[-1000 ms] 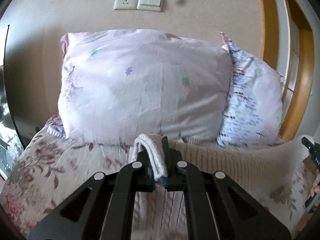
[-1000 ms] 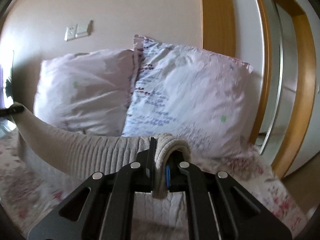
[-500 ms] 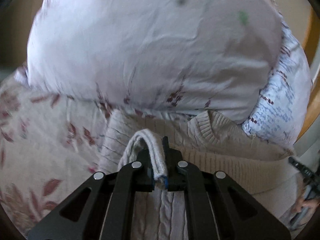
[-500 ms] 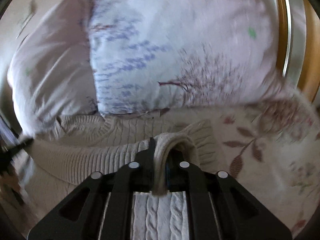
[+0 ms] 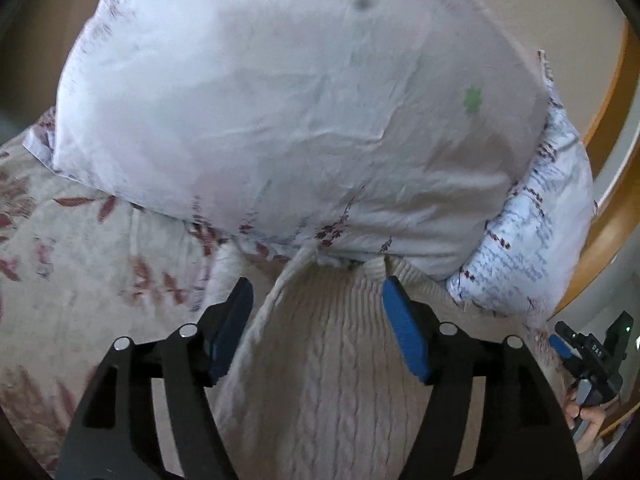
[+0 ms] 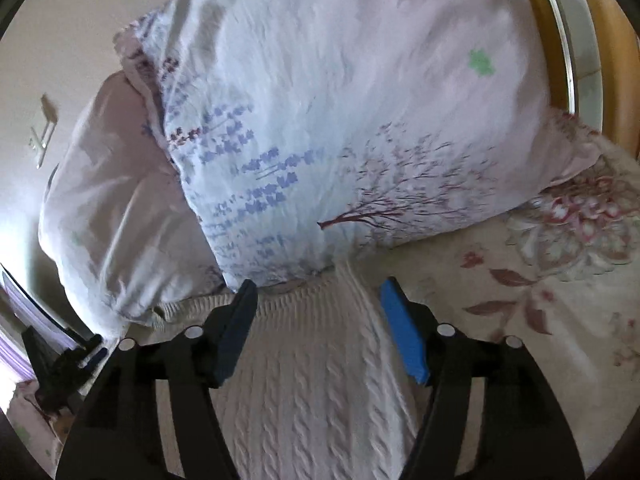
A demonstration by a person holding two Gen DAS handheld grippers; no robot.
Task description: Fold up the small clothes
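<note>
- Left gripper (image 5: pixel 316 300) stood with its fingers spread wide and held nothing; the blue pads (image 5: pixel 404 340) faced each other across a band of knit.
- Right gripper (image 6: pixel 318 300) was spread equally wide and likewise empty, its blue-lined fingers (image 6: pixel 402 340) on either side of the knit.
- Cream cable-knit sweater (image 5: pixel 324 360) lay flat on the bed beneath both grippers. No finger of either gripper pinched it.
- Upper edge of the sweater reached the foot of the pillows; in the left wrist view its ribbed edge ran partly under the pale pillow (image 5: pixel 280 112).
- In the right wrist view the same sweater (image 6: pixel 316 380) extended toward the left, under the lower corner of the lavender-print pillow (image 6: pixel 360 120).
- The two pillows leaned side by side, touching, against a beige wall (image 6: pixel 80 20).
- Floral bedspread (image 5: pixel 80 260) lay exposed on the outer side of each gripper.
- Right gripper body, held in a hand (image 5: pixel 584 416), appeared at the right edge of the left wrist view.
- Wooden door frame (image 5: pixel 612 216) stood beyond the pillows on the right.
</note>
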